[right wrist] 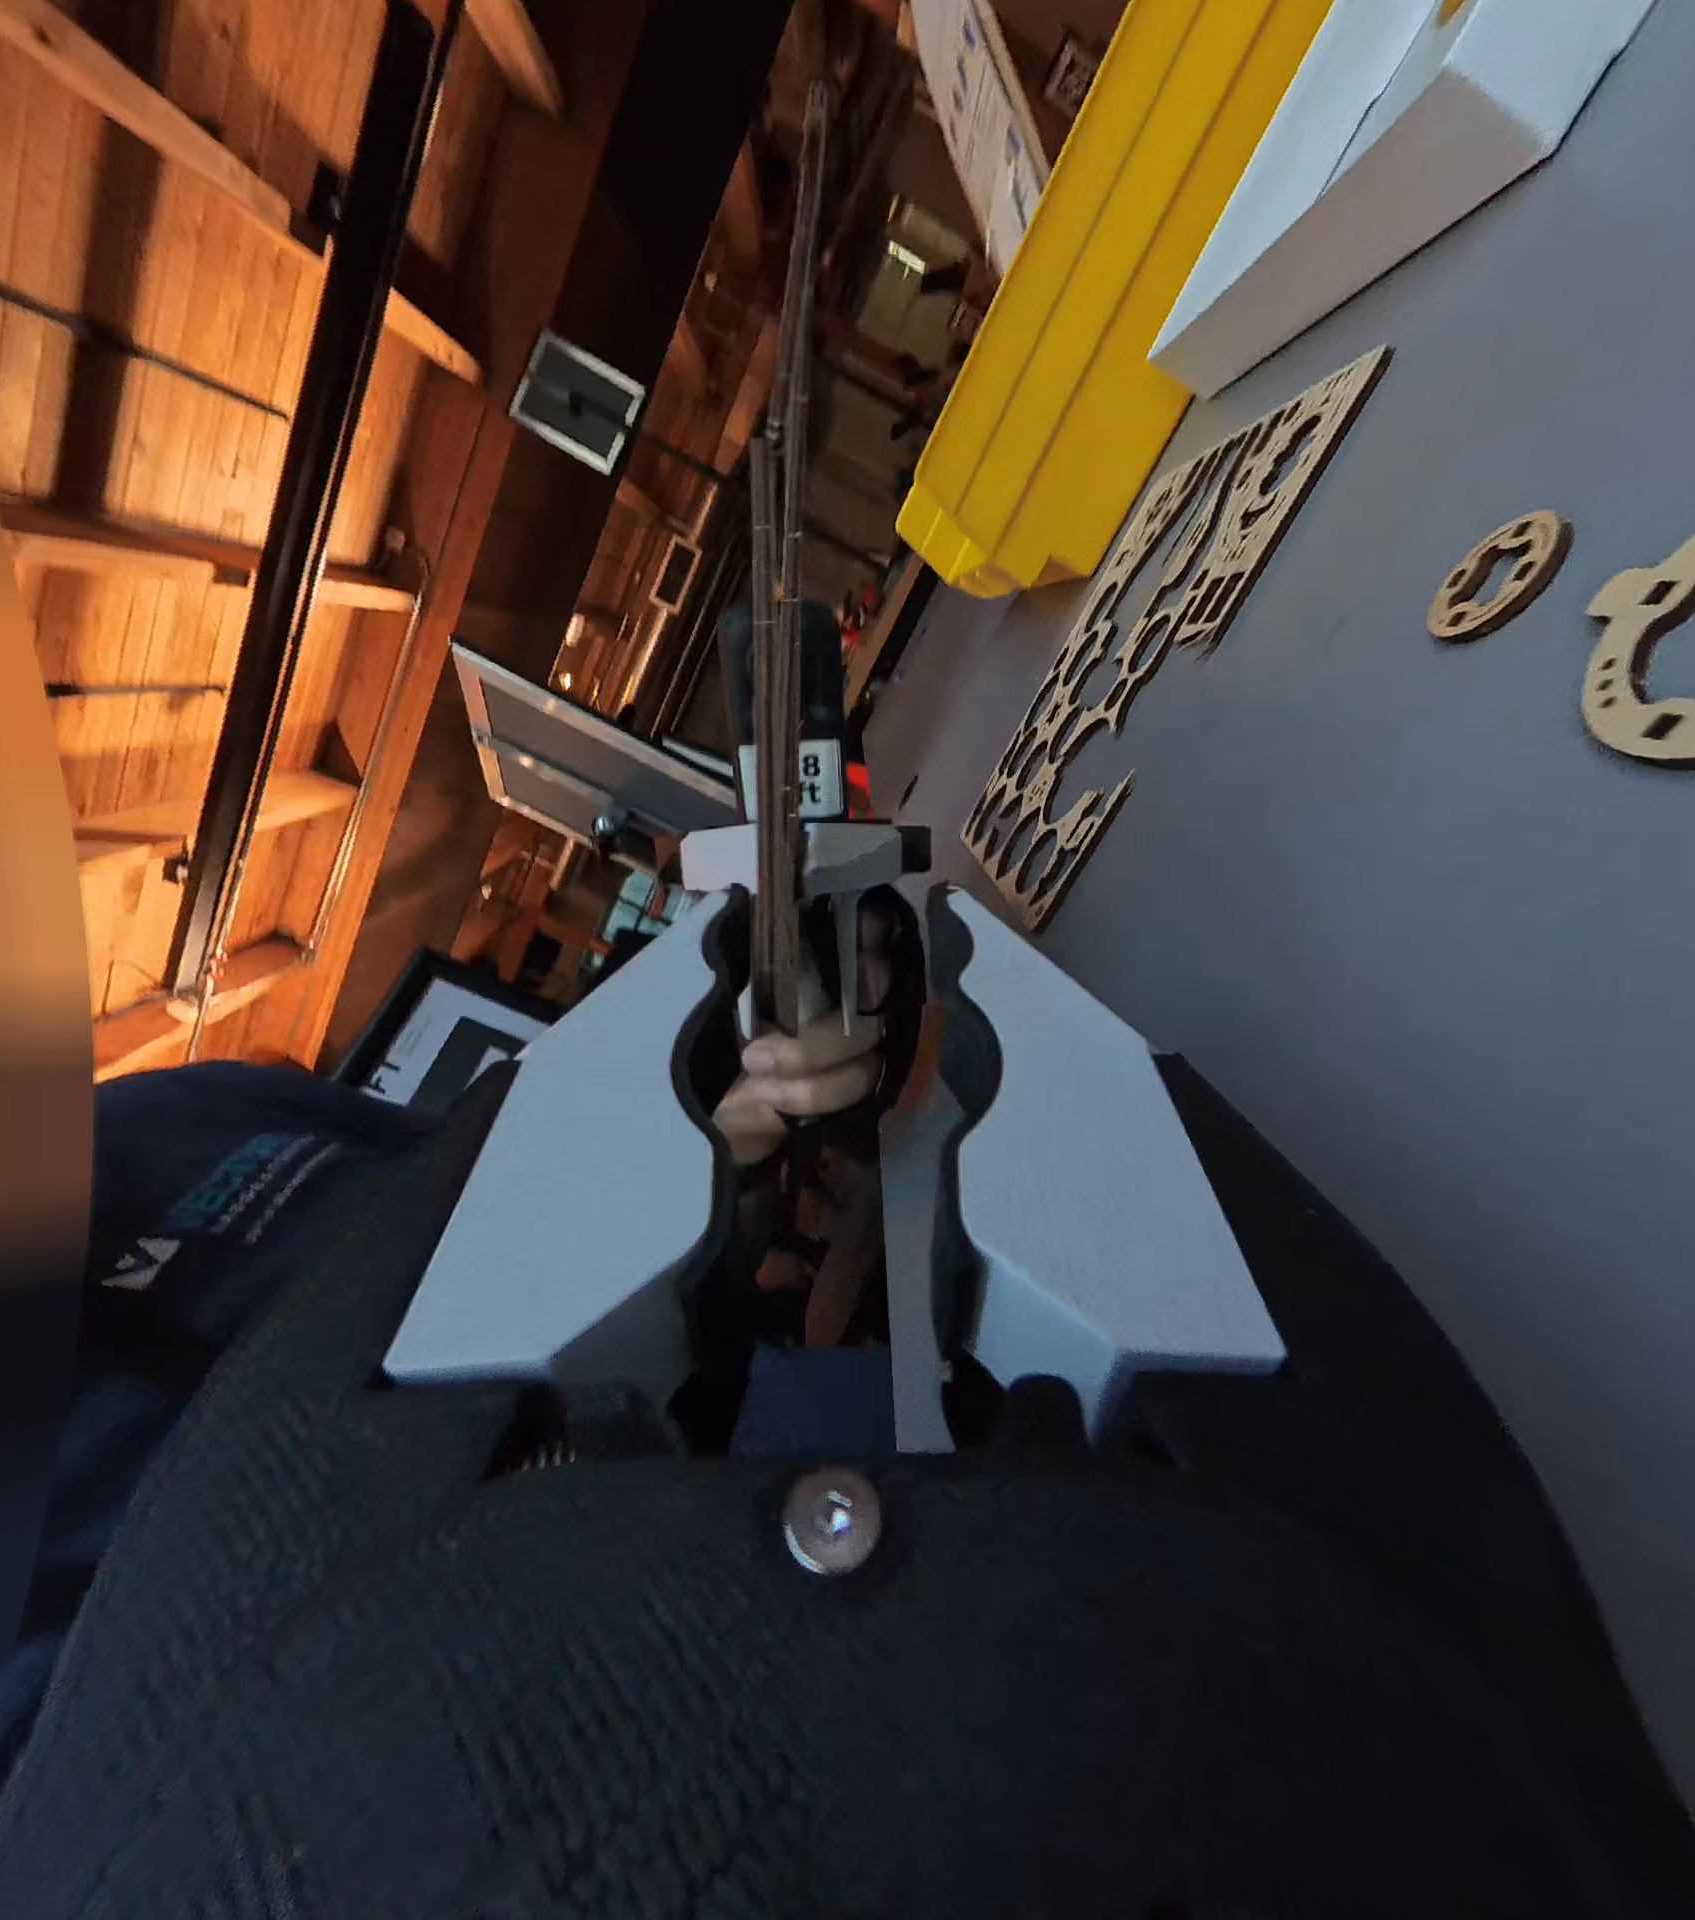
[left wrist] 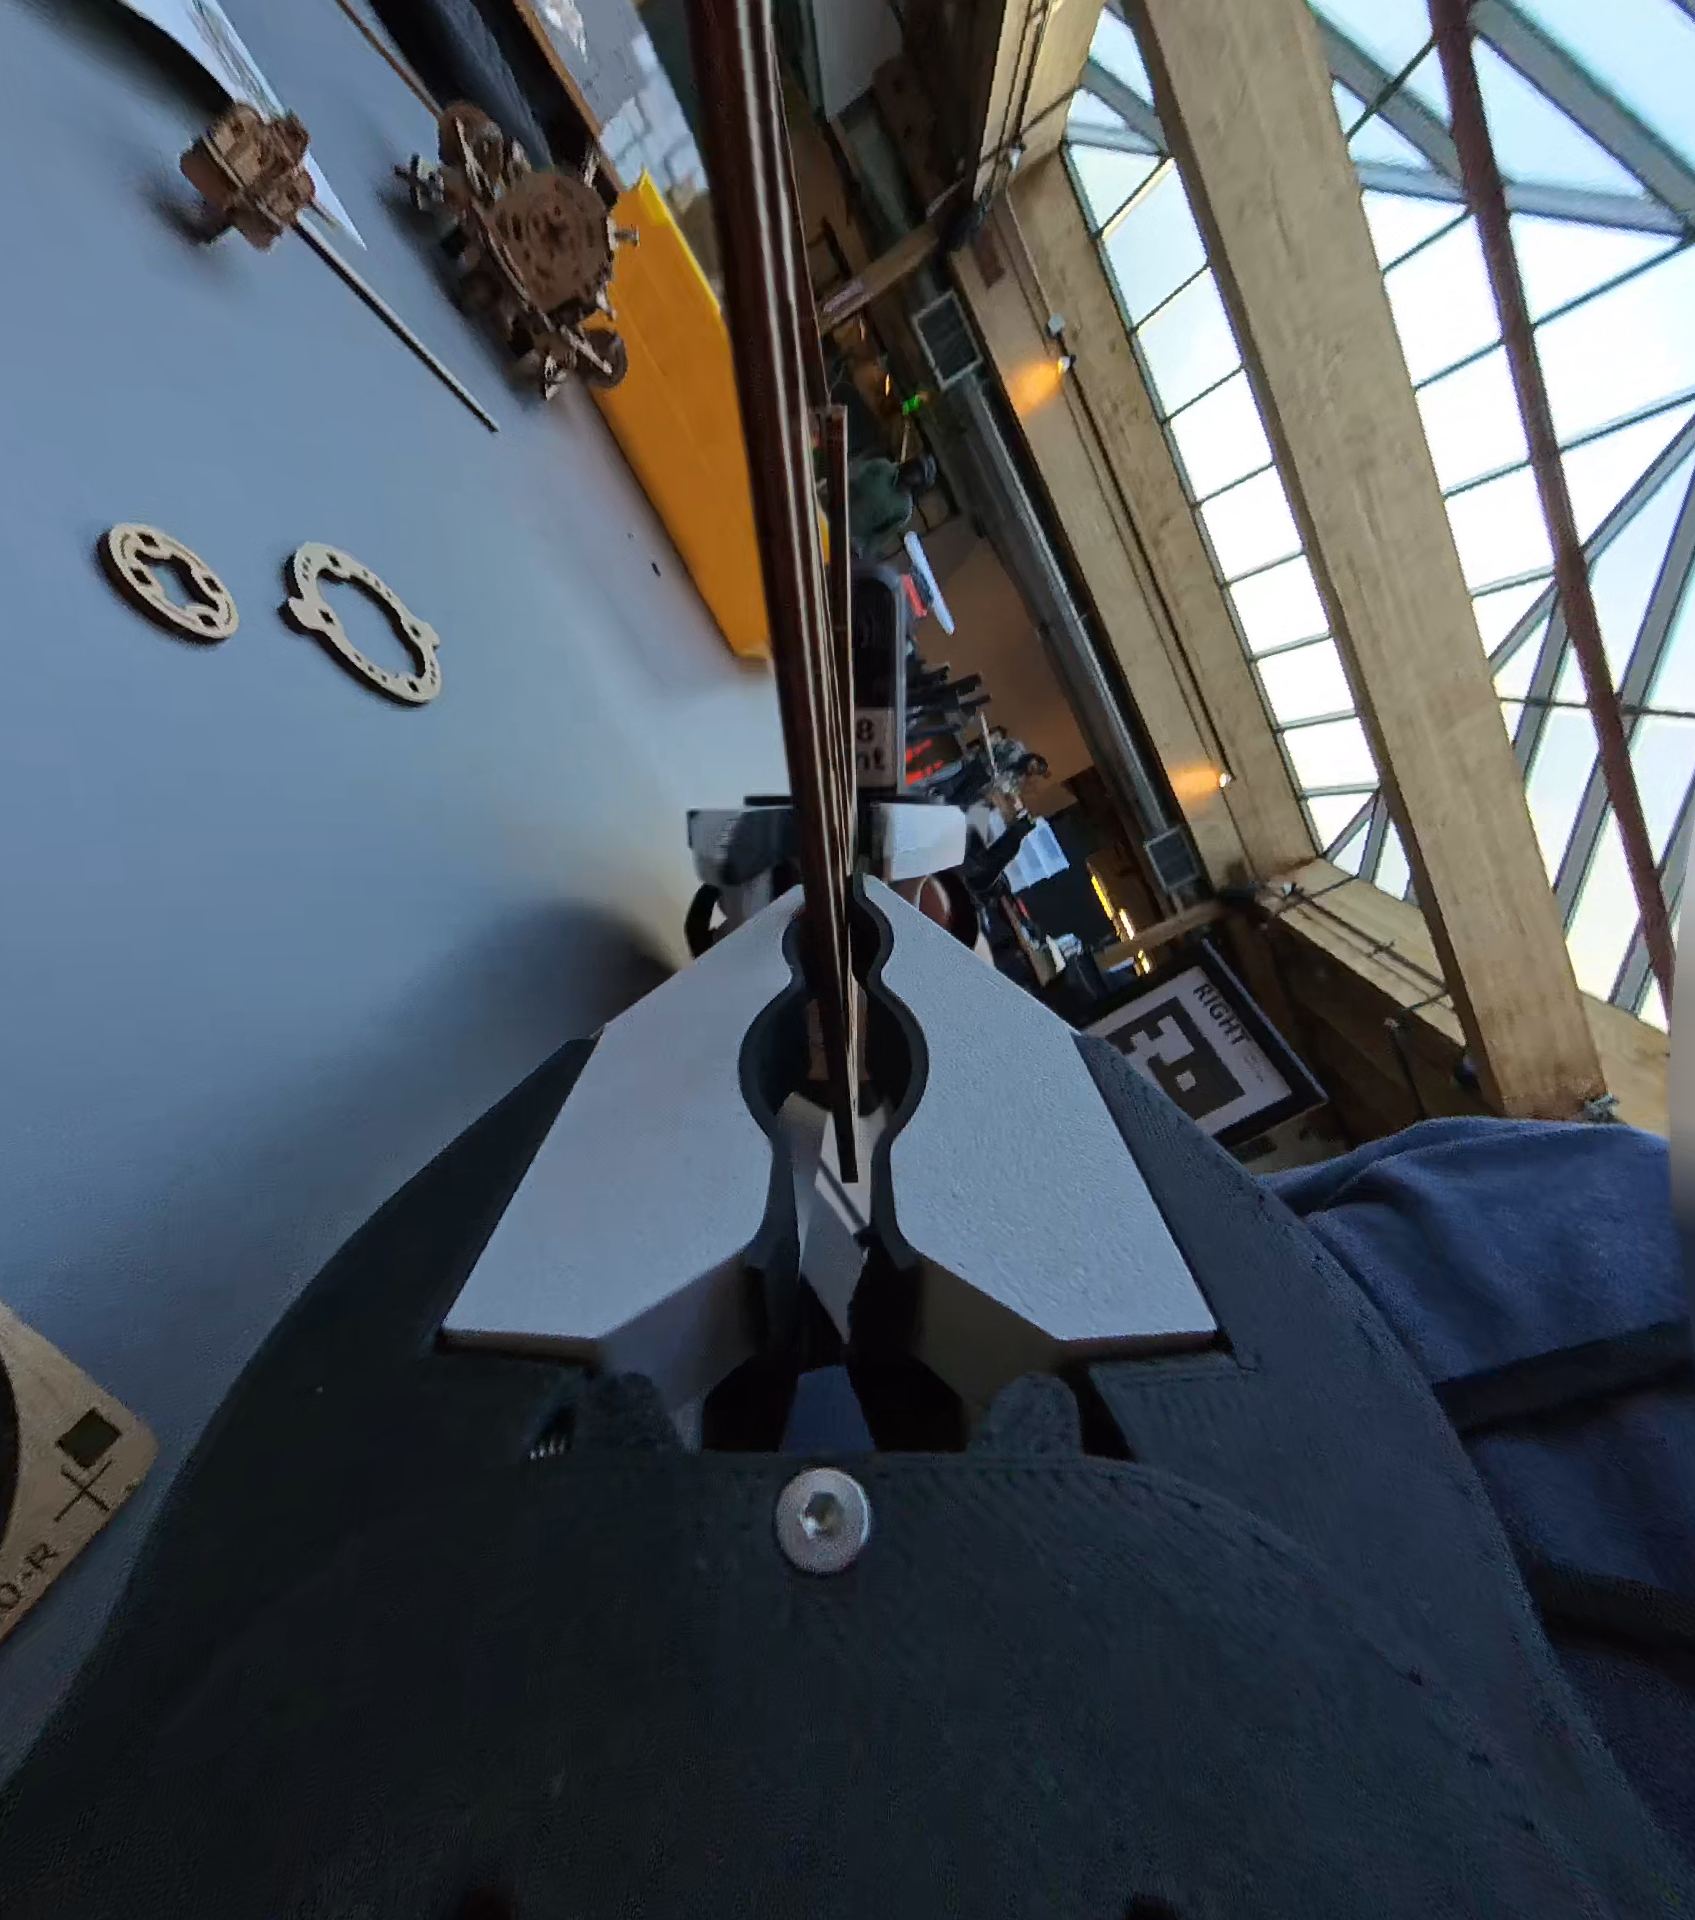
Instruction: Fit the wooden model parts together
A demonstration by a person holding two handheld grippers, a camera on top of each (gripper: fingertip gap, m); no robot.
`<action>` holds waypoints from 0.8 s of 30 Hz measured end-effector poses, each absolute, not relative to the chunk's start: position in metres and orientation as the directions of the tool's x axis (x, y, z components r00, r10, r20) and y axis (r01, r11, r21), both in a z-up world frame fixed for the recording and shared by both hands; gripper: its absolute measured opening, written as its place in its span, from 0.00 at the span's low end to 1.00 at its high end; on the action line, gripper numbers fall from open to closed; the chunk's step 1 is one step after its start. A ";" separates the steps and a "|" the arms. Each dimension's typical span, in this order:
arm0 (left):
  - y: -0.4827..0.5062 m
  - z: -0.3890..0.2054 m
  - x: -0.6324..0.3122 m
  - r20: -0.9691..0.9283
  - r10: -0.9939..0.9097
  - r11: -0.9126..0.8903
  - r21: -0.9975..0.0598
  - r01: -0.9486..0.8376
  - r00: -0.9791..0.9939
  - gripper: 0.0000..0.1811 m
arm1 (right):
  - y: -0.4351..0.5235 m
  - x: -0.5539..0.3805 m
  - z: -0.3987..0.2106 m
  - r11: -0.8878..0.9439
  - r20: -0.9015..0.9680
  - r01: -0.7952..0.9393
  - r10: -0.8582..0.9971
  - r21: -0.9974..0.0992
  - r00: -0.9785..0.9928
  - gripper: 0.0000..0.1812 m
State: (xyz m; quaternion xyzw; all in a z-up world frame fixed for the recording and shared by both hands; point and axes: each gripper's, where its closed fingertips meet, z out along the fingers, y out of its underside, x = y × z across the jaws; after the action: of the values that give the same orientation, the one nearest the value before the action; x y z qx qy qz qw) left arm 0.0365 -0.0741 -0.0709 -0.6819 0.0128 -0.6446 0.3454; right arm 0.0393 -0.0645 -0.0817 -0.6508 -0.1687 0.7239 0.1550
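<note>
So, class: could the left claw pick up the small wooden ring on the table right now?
Probably not: the left claw is shut on a thin wooden sheet, so it cannot take the small ring before letting go.

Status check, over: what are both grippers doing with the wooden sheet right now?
Left gripper shut on wooden sheet, edge-on. Right gripper partly open around the same sheet; grip unclear. Two loose rings lie apart on the grey table. Nothing blocking.

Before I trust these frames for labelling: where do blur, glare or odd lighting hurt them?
Left wrist view: skylight windows glare bright; small wooden assemblies are motion-smeared; the held wooden sheet is dark, edge-on. Right wrist view: warm, dim light on the beams; wide-angle bending tilts the grey table.
</note>
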 end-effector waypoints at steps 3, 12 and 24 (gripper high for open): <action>-0.067 -0.065 0.033 0.871 -0.456 -0.727 -0.483 0.488 0.182 0.00 | -0.062 0.039 -0.081 -0.916 -0.910 -0.080 0.400 -0.393 -0.111 0.17; -0.059 -0.061 0.035 0.852 -0.483 -0.664 -0.505 0.551 0.200 0.05 | -0.068 0.042 -0.070 -0.913 -0.897 -0.141 0.403 -0.382 -0.182 0.00; -0.069 -0.065 0.050 0.858 -0.496 -0.750 -0.500 0.434 0.131 0.00 | -0.077 0.055 -0.073 -0.840 -0.840 0.060 0.530 -0.539 -0.119 0.00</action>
State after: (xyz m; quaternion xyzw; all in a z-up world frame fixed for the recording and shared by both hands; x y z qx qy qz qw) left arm 0.0505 -0.0692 -0.0652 -0.6641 0.0235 -0.6586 0.3530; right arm 0.0545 -0.0766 -0.0734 -0.6428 -0.2293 0.7120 0.1649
